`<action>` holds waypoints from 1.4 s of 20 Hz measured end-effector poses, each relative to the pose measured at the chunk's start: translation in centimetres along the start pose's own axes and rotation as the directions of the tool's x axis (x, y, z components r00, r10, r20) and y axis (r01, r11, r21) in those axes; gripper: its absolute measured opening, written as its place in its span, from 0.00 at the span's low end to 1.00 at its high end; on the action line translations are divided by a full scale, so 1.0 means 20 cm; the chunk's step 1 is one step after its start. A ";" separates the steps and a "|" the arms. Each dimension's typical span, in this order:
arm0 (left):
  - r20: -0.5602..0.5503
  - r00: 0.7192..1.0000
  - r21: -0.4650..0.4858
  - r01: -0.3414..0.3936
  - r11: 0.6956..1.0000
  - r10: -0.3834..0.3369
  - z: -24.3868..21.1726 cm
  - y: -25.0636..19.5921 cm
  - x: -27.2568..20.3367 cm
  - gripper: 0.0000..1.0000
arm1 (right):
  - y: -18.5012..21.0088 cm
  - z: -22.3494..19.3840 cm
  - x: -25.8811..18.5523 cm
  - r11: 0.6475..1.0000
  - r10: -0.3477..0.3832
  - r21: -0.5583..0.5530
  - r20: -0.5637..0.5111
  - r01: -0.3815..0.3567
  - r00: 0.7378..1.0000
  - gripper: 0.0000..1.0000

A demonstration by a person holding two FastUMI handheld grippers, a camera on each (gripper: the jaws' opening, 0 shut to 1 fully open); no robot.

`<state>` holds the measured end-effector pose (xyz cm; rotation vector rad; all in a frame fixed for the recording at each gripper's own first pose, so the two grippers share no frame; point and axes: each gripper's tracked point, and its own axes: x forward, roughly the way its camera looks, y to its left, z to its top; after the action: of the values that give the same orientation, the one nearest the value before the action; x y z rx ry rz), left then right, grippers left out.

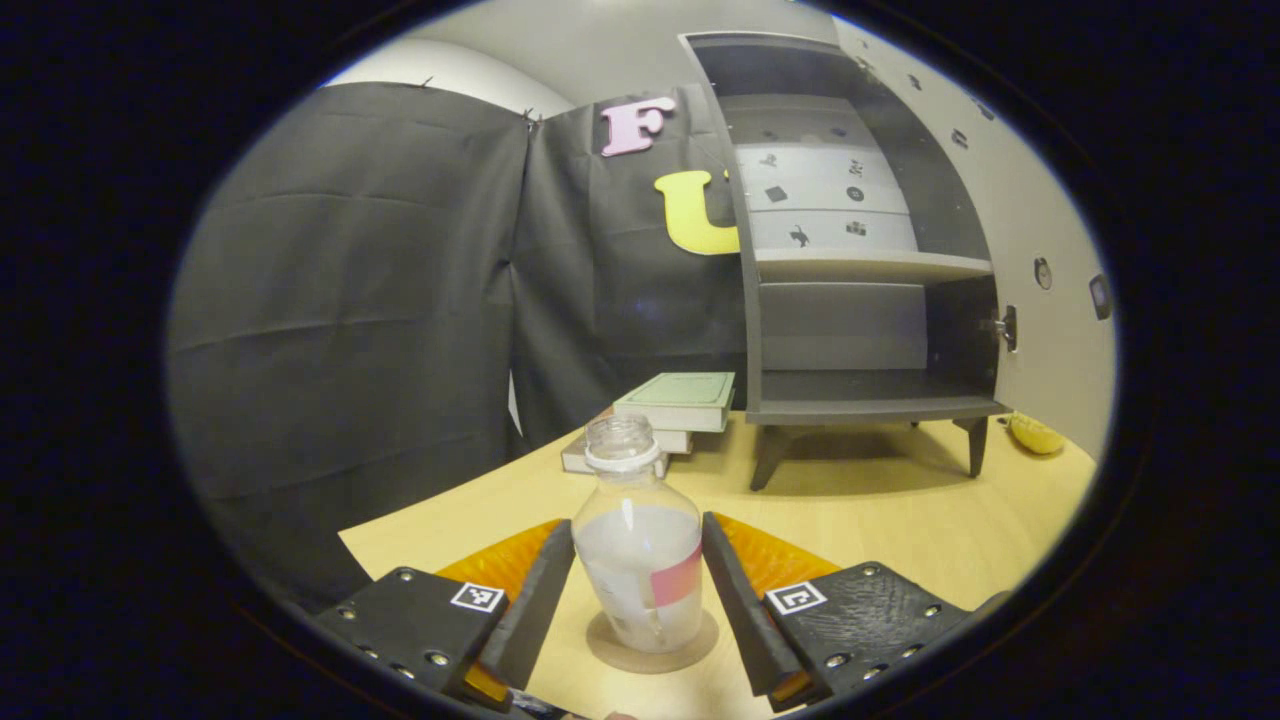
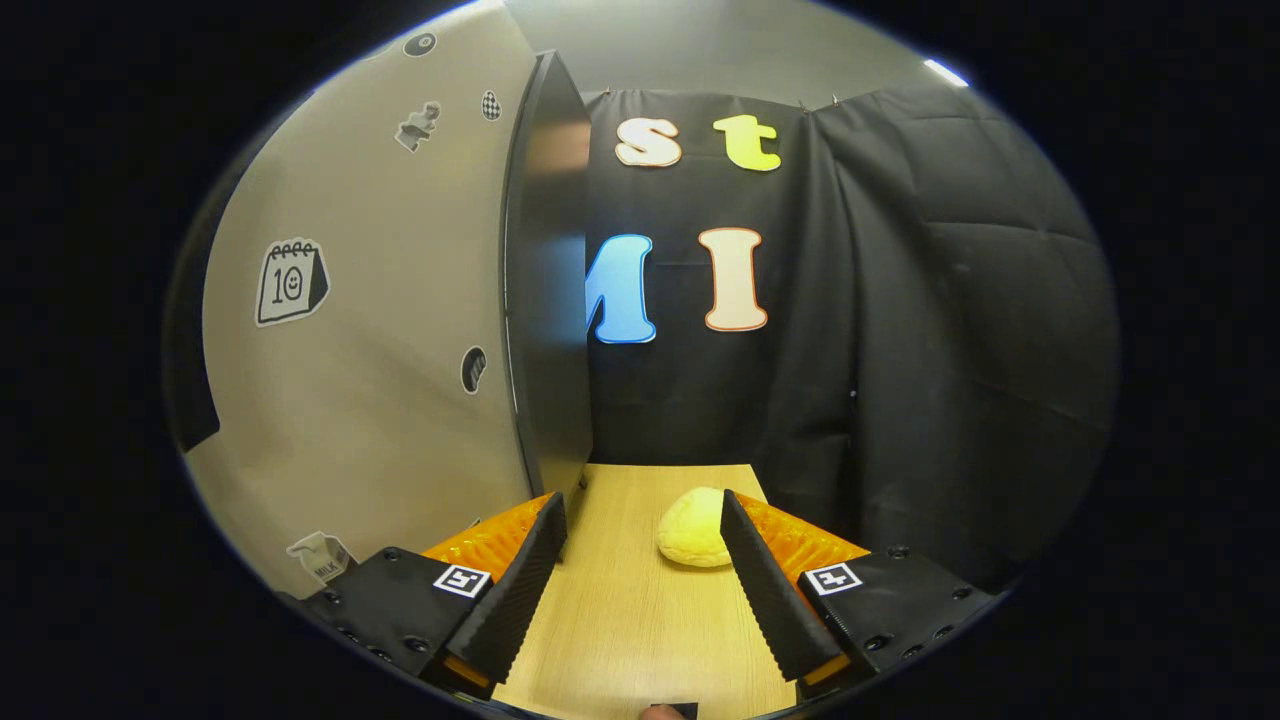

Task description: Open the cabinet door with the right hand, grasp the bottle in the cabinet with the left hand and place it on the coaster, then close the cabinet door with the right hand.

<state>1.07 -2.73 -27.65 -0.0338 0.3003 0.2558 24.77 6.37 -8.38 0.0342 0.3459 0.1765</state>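
**Bottle stands on coaster as cabinet door hangs open**

In the left gripper view, a clear plastic bottle (image 1: 638, 560) with no cap stands upright on a round coaster (image 1: 652, 645) on the pale wooden worktop (image 1: 900, 510). The left gripper (image 1: 638, 555) frames it, its two fingers (image 1: 735, 590) spread wide to either side of the bottle, with a visible gap between each finger and the bottle's wall; nothing is gripped. The bottle carries a label with a pink patch and looks cloudy through its lower half.

Behind the bottle lies a short stack of books (image 1: 665, 415), the top one green-covered. To their right stands the dark cabinet (image 1: 860, 300) on short legs, its shelves bare in the frame. Its door (image 1: 1040, 250) is swung wide open to the right, the pale inner face dotted with small stickers and a latch at its edge. A yellow object (image 1: 1035, 433) sits on the worktop beyond the cabinet's right leg.

In the right gripper view, the right gripper (image 2: 640, 570) is held low over the worktop (image 2: 640, 620), its fingers (image 2: 765, 590) wide apart and holding nothing. The open cabinet door (image 2: 400, 350) rises just to the left, its dark edge close beside the left finger; whether they touch cannot be told. A rounded yellow object (image 2: 692, 528) lies on the worktop ahead, partly hidden by the right finger.
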 end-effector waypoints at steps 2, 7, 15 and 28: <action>0.014 1.000 -0.008 -0.003 1.000 0.003 0.08 0.01 -0.03 0.80 | 0.00 0.01 -0.01 1.000 0.005 0.002 0.001 -0.005 1.000 0.98; 0.063 0.998 0.001 -0.020 1.000 0.020 0.39 0.06 -0.12 0.77 | 0.03 0.11 -0.05 0.999 0.045 0.008 0.044 -0.045 0.998 0.98; 0.193 0.981 -0.048 0.025 0.999 -0.015 0.98 0.02 -0.25 0.77 | 0.08 0.32 -0.14 0.994 0.110 -0.014 0.099 -0.109 0.989 0.93; 0.228 0.966 0.033 0.117 0.993 -0.121 1.20 0.17 -0.16 0.77 | 0.26 0.59 -0.34 0.996 0.073 0.040 0.180 -0.082 0.981 0.95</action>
<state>4.13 1.37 -3.69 -0.0026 0.0696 0.1355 21.54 10.14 5.33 0.1099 0.1699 0.2407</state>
